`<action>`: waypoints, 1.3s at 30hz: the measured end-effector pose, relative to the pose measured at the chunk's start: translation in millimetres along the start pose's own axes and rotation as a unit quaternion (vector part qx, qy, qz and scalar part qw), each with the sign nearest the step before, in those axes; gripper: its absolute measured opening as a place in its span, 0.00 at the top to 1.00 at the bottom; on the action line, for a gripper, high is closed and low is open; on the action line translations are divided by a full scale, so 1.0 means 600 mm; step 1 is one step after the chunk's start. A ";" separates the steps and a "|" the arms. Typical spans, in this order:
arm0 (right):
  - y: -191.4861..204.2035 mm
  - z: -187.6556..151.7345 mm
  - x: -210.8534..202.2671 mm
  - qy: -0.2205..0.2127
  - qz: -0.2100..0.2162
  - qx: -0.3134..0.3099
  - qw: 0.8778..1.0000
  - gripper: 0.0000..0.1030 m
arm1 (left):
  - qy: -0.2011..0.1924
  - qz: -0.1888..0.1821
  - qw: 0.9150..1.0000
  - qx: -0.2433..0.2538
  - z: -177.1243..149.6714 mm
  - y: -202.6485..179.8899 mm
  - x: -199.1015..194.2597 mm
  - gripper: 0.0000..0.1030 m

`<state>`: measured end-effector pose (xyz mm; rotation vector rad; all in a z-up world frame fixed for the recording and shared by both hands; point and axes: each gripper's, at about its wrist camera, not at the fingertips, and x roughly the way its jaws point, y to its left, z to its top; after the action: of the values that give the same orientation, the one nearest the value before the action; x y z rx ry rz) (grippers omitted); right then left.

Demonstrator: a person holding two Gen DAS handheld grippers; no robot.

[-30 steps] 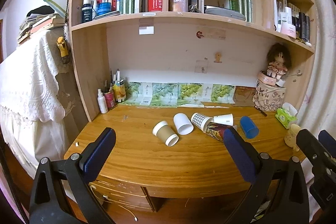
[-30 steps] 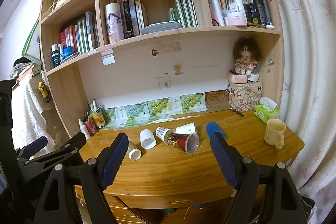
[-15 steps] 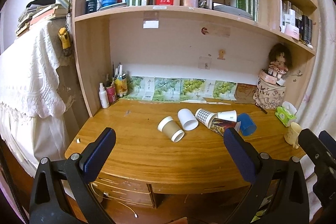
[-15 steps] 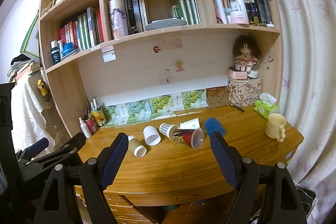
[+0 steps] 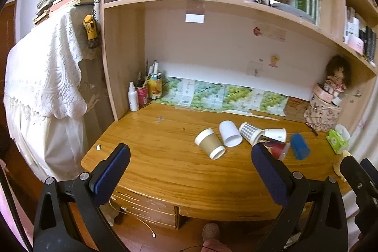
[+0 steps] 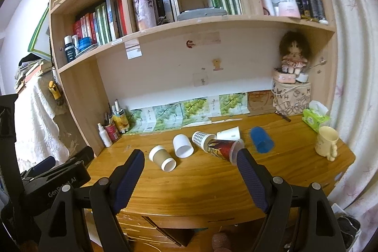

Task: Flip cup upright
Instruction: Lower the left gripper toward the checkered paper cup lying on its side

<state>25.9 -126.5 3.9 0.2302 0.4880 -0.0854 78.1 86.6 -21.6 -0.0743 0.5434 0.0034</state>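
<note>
I am seeing the glossy wooden bench (image 6: 212, 188) carrying six tapered cups on their sides; the brown paper cup (image 5: 210, 144) is lying leftmost. My right finger is hiding part of the red printed cup (image 6: 222, 148). Both grippers, left (image 5: 189, 171) and right (image 6: 191, 178), are holding their jaws wide apart, empty.

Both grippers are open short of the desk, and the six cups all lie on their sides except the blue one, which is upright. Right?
Not quite: the blue cup lies on its side too, as the right wrist view shows. The left gripper and right gripper are open, short of the desk.
</note>
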 end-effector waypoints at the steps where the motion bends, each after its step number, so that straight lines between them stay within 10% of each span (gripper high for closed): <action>1: -0.002 0.003 0.008 0.003 0.004 0.001 1.000 0.21 | 0.000 0.006 1.000 0.001 0.002 -0.001 0.006 0.01; 24: -0.054 0.122 0.272 0.062 0.087 -0.011 0.994 0.21 | 0.057 0.088 0.994 -0.014 0.110 -0.080 0.213 0.01; 39: -0.104 0.168 0.403 0.119 0.122 0.014 0.985 0.21 | 0.160 0.069 0.985 0.015 0.159 -0.154 0.353 0.01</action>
<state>275.8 -217.4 -36.6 0.3277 0.6924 0.1768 310.4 -2.0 -43.3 -0.0066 0.8692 0.1201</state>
